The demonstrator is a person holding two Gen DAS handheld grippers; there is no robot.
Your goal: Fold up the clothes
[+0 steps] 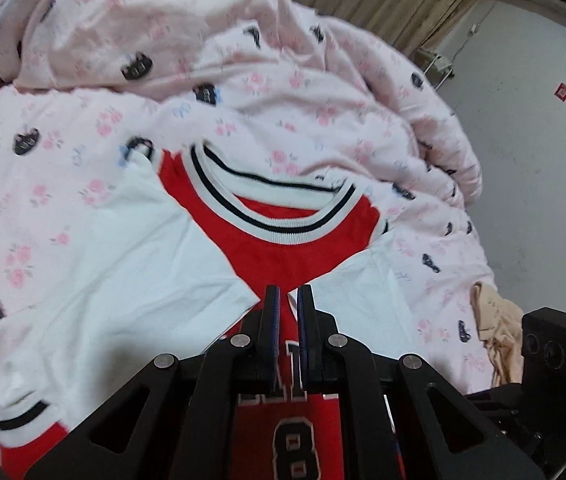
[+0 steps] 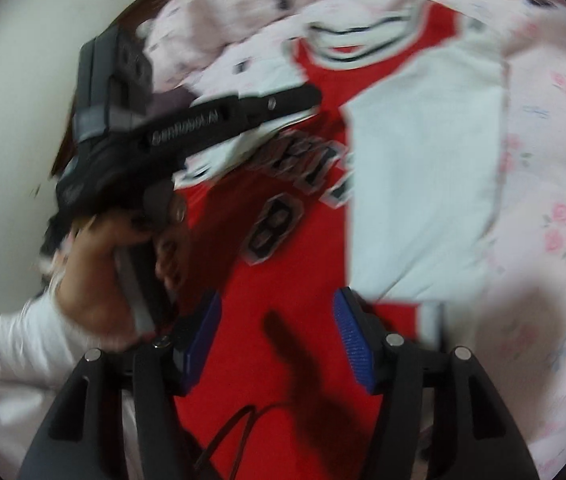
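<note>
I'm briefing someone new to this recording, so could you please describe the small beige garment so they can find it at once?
Start from the bed covered in the pink floral duvet, with the red and white jersey spread out on it. Look past the jersey to the bed's right edge: the beige garment lies crumpled there. It is the only plain tan fabric, unprinted and unfolded.

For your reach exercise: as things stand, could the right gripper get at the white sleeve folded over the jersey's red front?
Probably yes. The right gripper hovers open above the jersey, and the white sleeve lies uncovered just ahead to one side.
</note>
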